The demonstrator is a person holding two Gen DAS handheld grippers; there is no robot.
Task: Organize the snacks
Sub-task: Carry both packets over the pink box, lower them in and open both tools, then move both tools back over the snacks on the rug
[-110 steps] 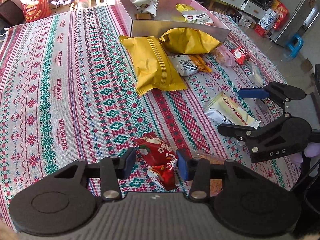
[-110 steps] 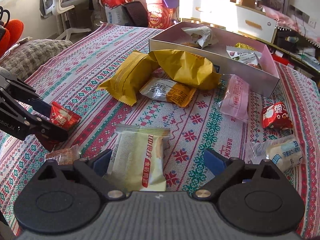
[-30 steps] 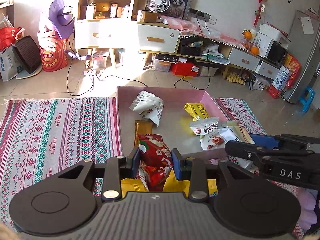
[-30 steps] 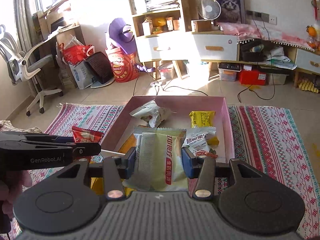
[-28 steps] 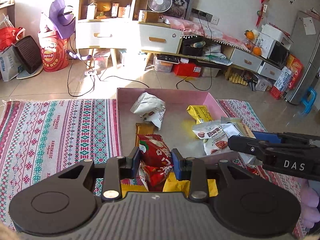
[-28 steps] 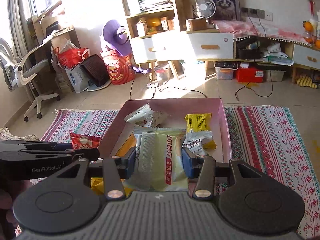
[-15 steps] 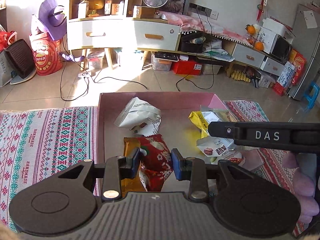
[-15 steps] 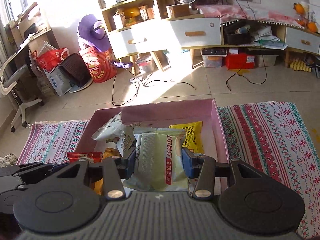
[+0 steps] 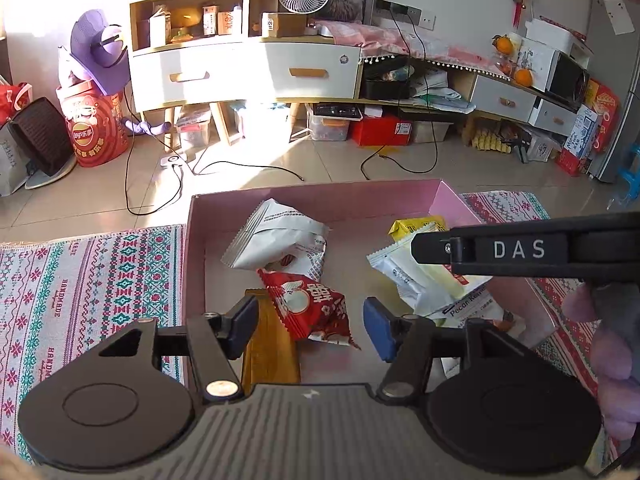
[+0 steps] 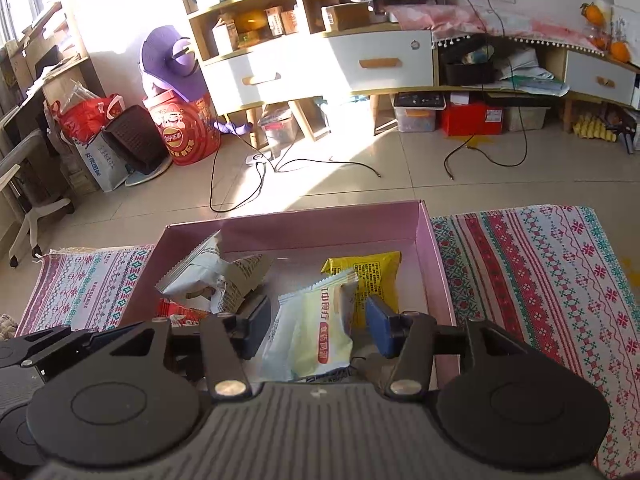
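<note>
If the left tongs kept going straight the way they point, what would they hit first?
Most likely the red snack packet, lying between the opening left tongs in the pink box; the white packet sits just beyond. Depth is uncertain.

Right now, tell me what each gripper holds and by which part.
Nothing is held. The left gripper is opening around the red snack packet; the right gripper is opening around the pale green packet, both inside the pink box.

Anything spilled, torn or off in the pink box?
Nothing spilled or torn. Packets lie jumbled in the pink box: the red packet leans against the white packet, and the pale green packet sits tilted across others. Both grippers' fingers are opening.
</note>
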